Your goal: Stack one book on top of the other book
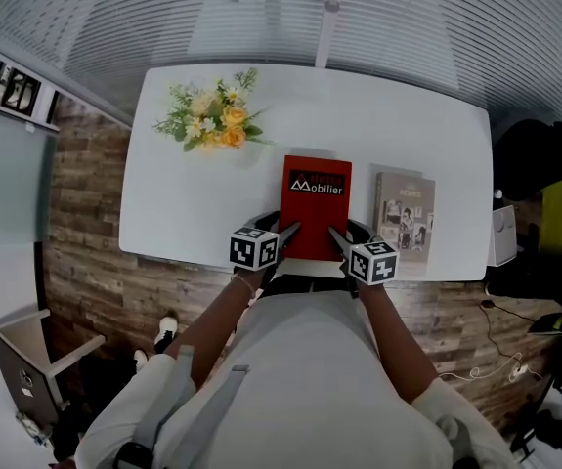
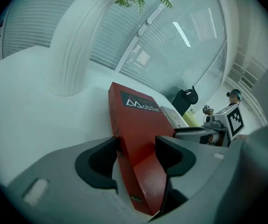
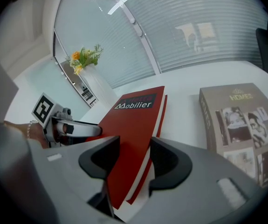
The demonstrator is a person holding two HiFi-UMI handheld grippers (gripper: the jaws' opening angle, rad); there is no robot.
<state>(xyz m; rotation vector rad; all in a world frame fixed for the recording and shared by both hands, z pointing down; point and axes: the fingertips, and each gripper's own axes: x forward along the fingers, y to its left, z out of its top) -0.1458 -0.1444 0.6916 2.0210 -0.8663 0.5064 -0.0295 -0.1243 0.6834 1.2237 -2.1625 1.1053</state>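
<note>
A red book (image 1: 315, 203) titled "Mobilier" lies on the white table (image 1: 378, 125) close to its near edge. A grey-beige book (image 1: 405, 215) lies flat just right of it. My left gripper (image 1: 286, 233) holds the red book's near left corner; in the left gripper view the jaws (image 2: 137, 149) clamp the red book (image 2: 140, 125) by its spine edge. My right gripper (image 1: 339, 234) holds the near right corner; in the right gripper view its jaws (image 3: 134, 154) close over the page edge of the red book (image 3: 136, 120). The grey book (image 3: 238, 125) stays untouched.
A bunch of yellow and white flowers (image 1: 210, 117) in a white vase (image 2: 73, 55) stands at the table's far left. A slatted wall runs behind the table. The floor is wood planks (image 1: 85, 223), with a dark chair (image 1: 544, 159) at the right.
</note>
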